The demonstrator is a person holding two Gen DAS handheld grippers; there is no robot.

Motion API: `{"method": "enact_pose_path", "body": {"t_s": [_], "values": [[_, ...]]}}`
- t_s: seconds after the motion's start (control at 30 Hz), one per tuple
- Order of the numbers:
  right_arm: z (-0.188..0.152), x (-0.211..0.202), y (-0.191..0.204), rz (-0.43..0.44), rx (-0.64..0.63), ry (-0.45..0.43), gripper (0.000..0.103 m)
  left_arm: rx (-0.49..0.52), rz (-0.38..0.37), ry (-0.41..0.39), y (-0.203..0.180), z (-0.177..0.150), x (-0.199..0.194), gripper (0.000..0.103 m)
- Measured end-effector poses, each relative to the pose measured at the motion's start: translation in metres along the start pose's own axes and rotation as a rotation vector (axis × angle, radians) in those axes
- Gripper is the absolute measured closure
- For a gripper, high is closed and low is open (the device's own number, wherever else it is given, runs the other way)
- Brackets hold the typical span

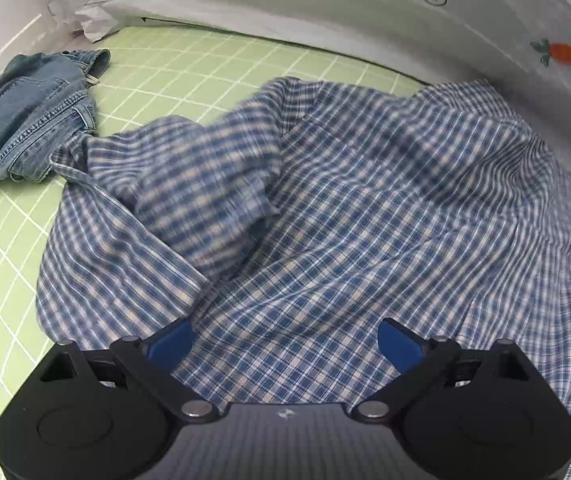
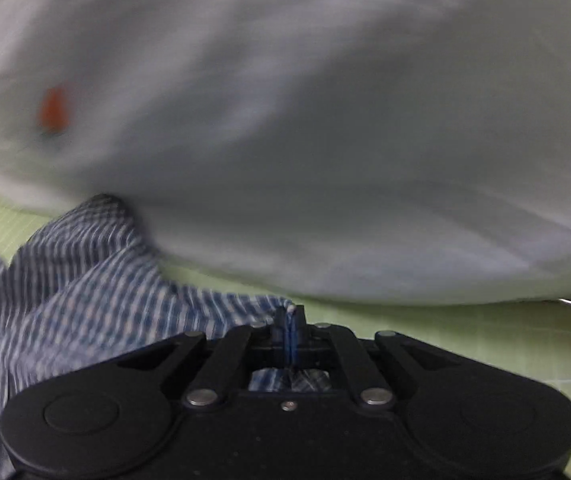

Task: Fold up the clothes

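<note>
Plaid shirt (image 1: 325, 208): blue-and-white check, lying crumpled on the green gridded tabletop (image 1: 1, 248); its near and right edges are cut off by the frame in the left wrist view, and the raised fold at its middle is blurred.
Left tool (image 1: 285, 340): directly over the shirt's near part, blue pads spread wide apart, nothing between them.
Right tool (image 2: 290, 320): clenched on an edge of the shirt (image 2: 85, 280); a thin strip of checked cloth shows between the closed pads, and more of it behind them through the tool's frame.
Denim garment (image 1: 29, 120): bunched on the tabletop left of the shirt, touching the shirt's left corner; its own left side is cut off.
White cloth (image 1: 325, 12): beyond the shirt, bearing an orange carrot print (image 1: 569, 54); in the right wrist view it fills most of the frame as a blurred mass (image 2: 325, 140), the print only an orange smear.
Crumpled paper (image 1: 85, 20): beyond the denim, by the white cloth; its markings are not legible.
</note>
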State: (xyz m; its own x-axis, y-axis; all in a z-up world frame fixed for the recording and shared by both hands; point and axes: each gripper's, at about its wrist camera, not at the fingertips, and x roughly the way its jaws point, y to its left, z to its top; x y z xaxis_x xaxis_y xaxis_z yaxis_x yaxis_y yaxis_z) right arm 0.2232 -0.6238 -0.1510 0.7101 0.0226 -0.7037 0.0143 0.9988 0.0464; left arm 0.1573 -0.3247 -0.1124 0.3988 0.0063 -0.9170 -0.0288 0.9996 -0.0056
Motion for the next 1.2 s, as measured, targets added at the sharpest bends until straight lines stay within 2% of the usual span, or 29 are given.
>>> {"method": "enact_pose_path", "body": {"t_s": [0.03, 0.07, 0.1, 0.13, 0.17, 0.27, 0.43, 0.5, 0.57, 0.67, 0.73, 0.93, 1.0, 1.03, 1.1, 1.2], "values": [[-0.003, 0.003, 0.001, -0.009, 0.008, 0.014, 0.098, -0.002, -0.005, -0.002, 0.001, -0.001, -0.003, 0.005], [-0.007, 0.001, 0.003, -0.032, 0.015, 0.019, 0.083, -0.002, -0.008, -0.006, 0.002, -0.002, -0.007, 0.005], [-0.011, -0.007, 0.005, -0.062, 0.020, 0.013, 0.073, -0.002, -0.011, -0.011, 0.003, -0.003, -0.011, 0.005], [-0.018, -0.021, 0.006, -0.082, 0.038, -0.006, 0.053, 0.000, -0.017, -0.022, 0.004, -0.006, -0.017, 0.005], [-0.026, -0.038, 0.007, -0.095, 0.064, -0.028, 0.044, 0.001, -0.022, -0.031, 0.006, -0.010, -0.023, 0.005], [-0.058, -0.094, 0.010, -0.116, 0.144, -0.062, 0.032, 0.005, -0.042, -0.044, 0.012, -0.022, -0.040, 0.005], [-0.151, -0.186, 0.021, -0.091, 0.220, 0.032, 0.030, 0.006, -0.097, -0.082, 0.029, -0.051, -0.080, 0.005], [-0.187, -0.213, 0.025, -0.076, 0.253, 0.083, 0.031, 0.021, -0.112, -0.104, 0.036, -0.067, -0.097, 0.005], [-0.218, -0.236, 0.029, -0.066, 0.285, 0.124, 0.038, 0.033, -0.124, -0.121, 0.044, -0.084, -0.113, 0.005], [-0.252, -0.270, 0.034, -0.054, 0.324, 0.155, 0.041, 0.042, -0.132, -0.131, 0.057, -0.110, -0.131, 0.005], [-0.265, -0.283, 0.040, -0.057, 0.321, 0.176, 0.044, 0.045, -0.132, -0.132, 0.067, -0.127, -0.140, 0.005], [-0.290, -0.297, 0.057, -0.012, 0.346, 0.186, 0.066, 0.046, -0.122, -0.136, 0.098, -0.166, -0.161, 0.005], [-0.295, -0.298, 0.064, -0.013, 0.321, 0.192, 0.084, 0.045, -0.117, -0.138, 0.110, -0.177, -0.166, 0.005], [-0.298, -0.299, 0.066, -0.018, 0.311, 0.186, 0.101, 0.042, -0.117, -0.133, 0.115, -0.178, -0.167, 0.005], [-0.304, -0.303, 0.068, -0.043, 0.317, 0.169, 0.103, 0.036, -0.115, -0.122, 0.126, -0.181, -0.169, 0.005], [-0.309, -0.312, 0.064, -0.135, 0.370, 0.156, 0.103, 0.026, -0.112, -0.146, 0.147, -0.179, -0.175, 0.005]]}}
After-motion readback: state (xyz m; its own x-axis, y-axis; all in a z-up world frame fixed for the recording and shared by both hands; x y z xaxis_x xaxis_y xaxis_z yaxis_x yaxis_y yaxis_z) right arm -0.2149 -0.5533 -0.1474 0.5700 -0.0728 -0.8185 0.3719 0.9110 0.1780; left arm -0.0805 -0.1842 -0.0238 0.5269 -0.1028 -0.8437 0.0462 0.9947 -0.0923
